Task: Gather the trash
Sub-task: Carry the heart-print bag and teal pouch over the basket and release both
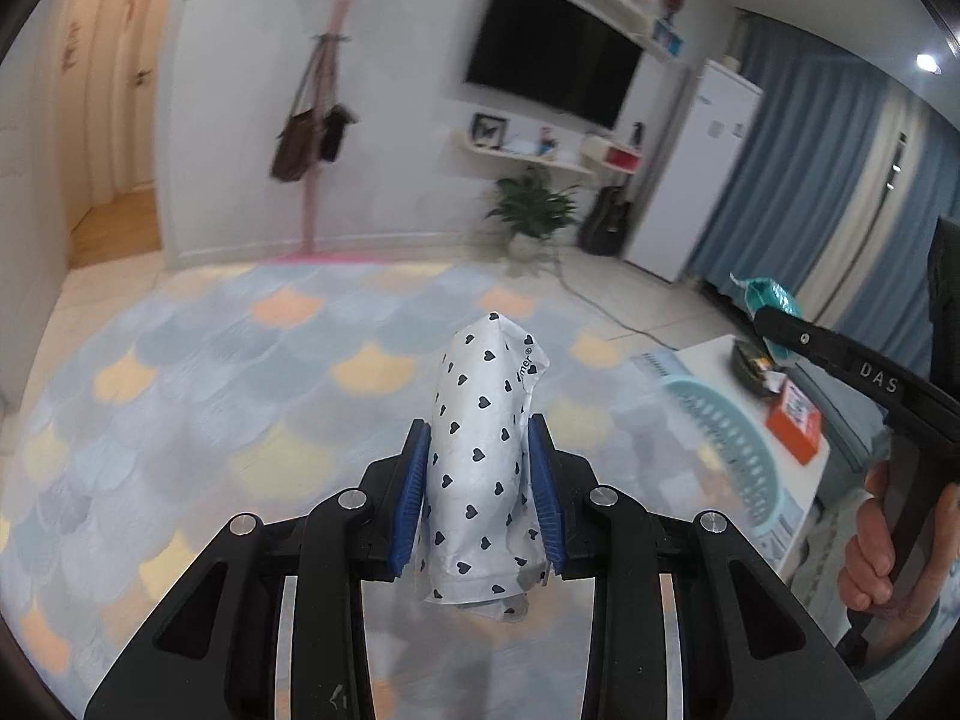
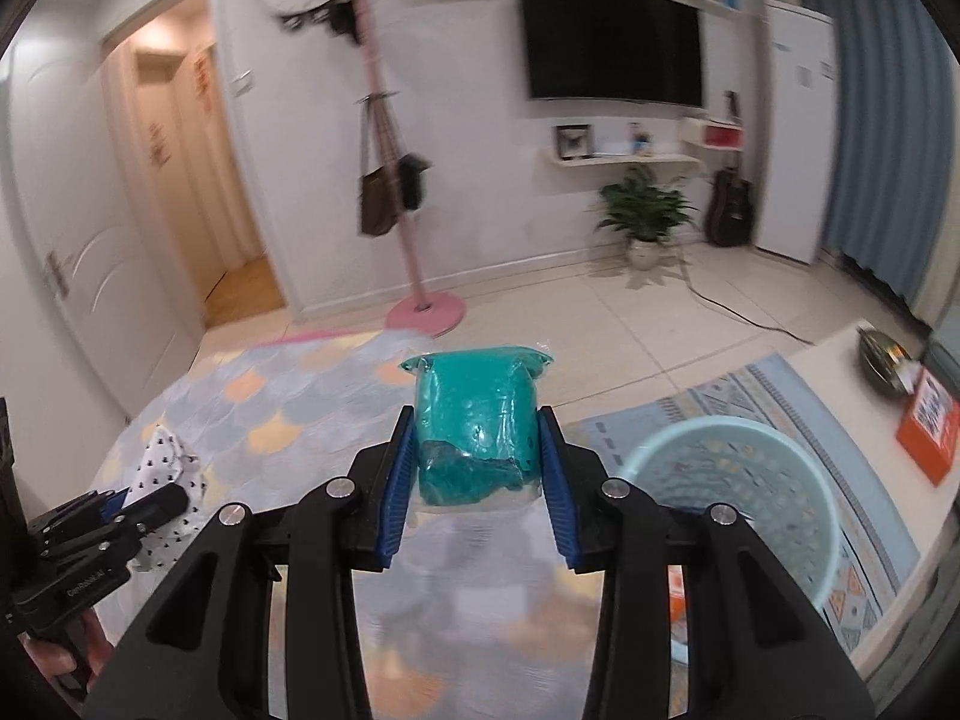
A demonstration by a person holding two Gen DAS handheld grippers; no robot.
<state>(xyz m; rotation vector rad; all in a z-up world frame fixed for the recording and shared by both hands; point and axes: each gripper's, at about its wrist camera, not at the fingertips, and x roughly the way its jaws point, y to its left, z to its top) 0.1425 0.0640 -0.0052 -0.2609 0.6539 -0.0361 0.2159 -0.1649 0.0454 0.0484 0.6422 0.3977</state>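
My left gripper (image 1: pixel 480 450) is shut on a white wrapper with black hearts (image 1: pixel 480 450), held upright in the air above the rug. It also shows at the left of the right wrist view (image 2: pixel 168 468). My right gripper (image 2: pixel 477 426) is shut on a teal plastic packet (image 2: pixel 477 414), also held in the air. That packet shows at the right of the left wrist view (image 1: pixel 771 297), with the right gripper's black body below it. A light blue perforated basket (image 2: pixel 732 504) stands low to the right of my right gripper and also shows in the left wrist view (image 1: pixel 732 450).
A white low table (image 2: pixel 840 396) at the right carries an orange box (image 2: pixel 927 429) and a metal dish (image 2: pixel 882 354). A pastel scale-pattern rug (image 1: pixel 210 390) covers the floor. A pink coat stand (image 2: pixel 420 300), a potted plant (image 2: pixel 645 222), a guitar (image 2: pixel 729 204) and a floor cable (image 2: pixel 738 309) stand by the far wall.
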